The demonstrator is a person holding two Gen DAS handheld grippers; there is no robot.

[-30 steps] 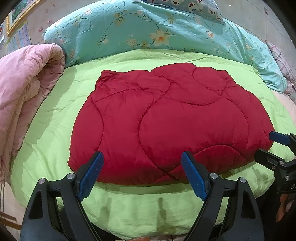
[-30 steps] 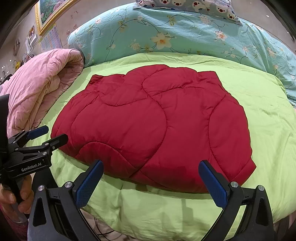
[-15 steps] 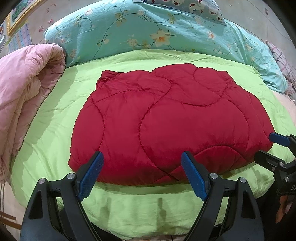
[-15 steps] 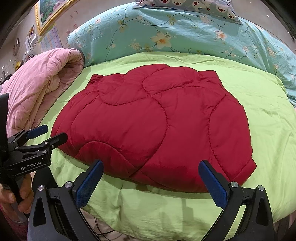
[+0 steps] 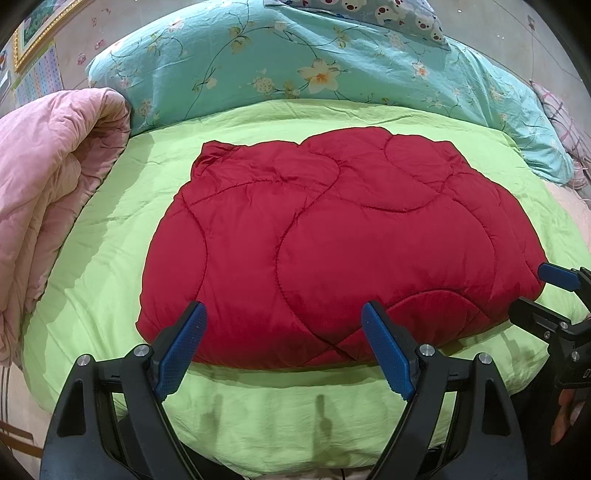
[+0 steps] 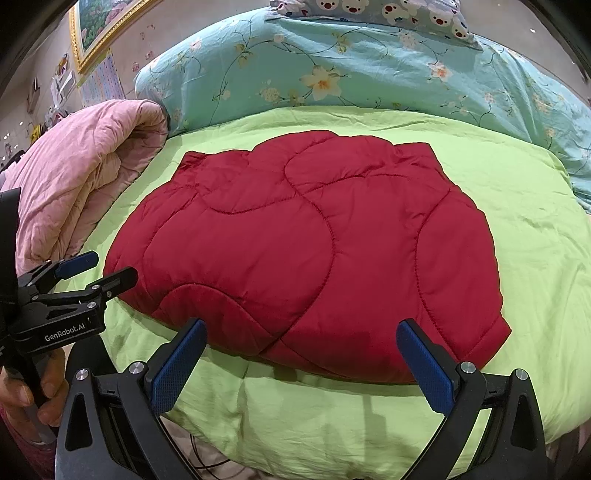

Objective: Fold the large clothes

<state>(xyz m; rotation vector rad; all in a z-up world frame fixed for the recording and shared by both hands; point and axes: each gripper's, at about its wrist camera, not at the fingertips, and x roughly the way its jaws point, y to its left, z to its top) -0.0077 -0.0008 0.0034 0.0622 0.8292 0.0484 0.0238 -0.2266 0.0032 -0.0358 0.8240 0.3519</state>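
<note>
A red quilted garment [image 5: 332, 251] lies folded into a compact pad on the green bedspread [image 5: 110, 229]; it also shows in the right wrist view [image 6: 306, 258]. My left gripper [image 5: 284, 343] is open and empty, hovering just in front of the garment's near edge. My right gripper [image 6: 303, 362] is open and empty, also just short of the near edge. The right gripper appears at the right edge of the left wrist view [image 5: 546, 295], and the left gripper appears at the left of the right wrist view [image 6: 96, 266].
A rolled pink quilt [image 5: 48, 192] lies along the left of the bed. A turquoise floral duvet [image 5: 314, 66] is piled at the far side with a bear-print pillow [image 6: 388, 11] on it. The bedspread's front edge [image 6: 332, 424] drops off below the grippers.
</note>
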